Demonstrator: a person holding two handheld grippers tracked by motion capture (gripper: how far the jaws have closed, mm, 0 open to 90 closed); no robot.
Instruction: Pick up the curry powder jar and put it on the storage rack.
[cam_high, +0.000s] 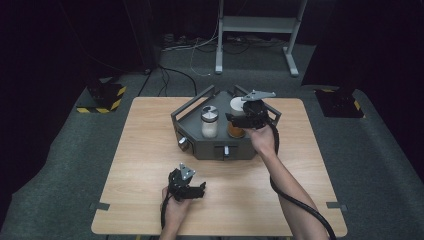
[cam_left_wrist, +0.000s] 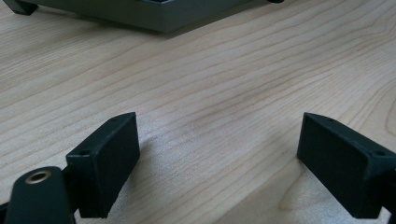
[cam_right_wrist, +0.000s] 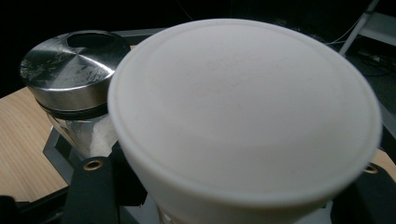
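We have the right gripper (cam_high: 239, 121) up at the grey tray (cam_high: 192, 107) on the far half of the wooden table (cam_high: 145, 150), jaws clamped on the white-lidded jar (cam_high: 236, 116). In the high view that jar sits in the right part of the tray, orange-brown contents visible under the gripper body, white lid (cam_right_wrist: 243, 121) on top. In the right gripper view the lid takes up most of the picture, seen from just above and close; the two black jaws come up on either side of the jar below the lid rim, pressed to it. Just beside it, to the left, stands the second jar (cam_high: 209, 121): glass, white grains inside, brushed metal lid (cam_right_wrist: 74, 70) with a dark opening near its top edge. Both jars look upright; we can't tell whether the gripped one is lifted or resting on the tray floor. The tray front carries a knob (cam_high: 183, 144) at the left corner and a small handle (cam_high: 226, 149) mid-face. Our left gripper (cam_high: 200, 190) is well apart from all that, low over the near part of the table, jaws apart, bare wood grain between them in the left gripper view, tray edge far off at the top.
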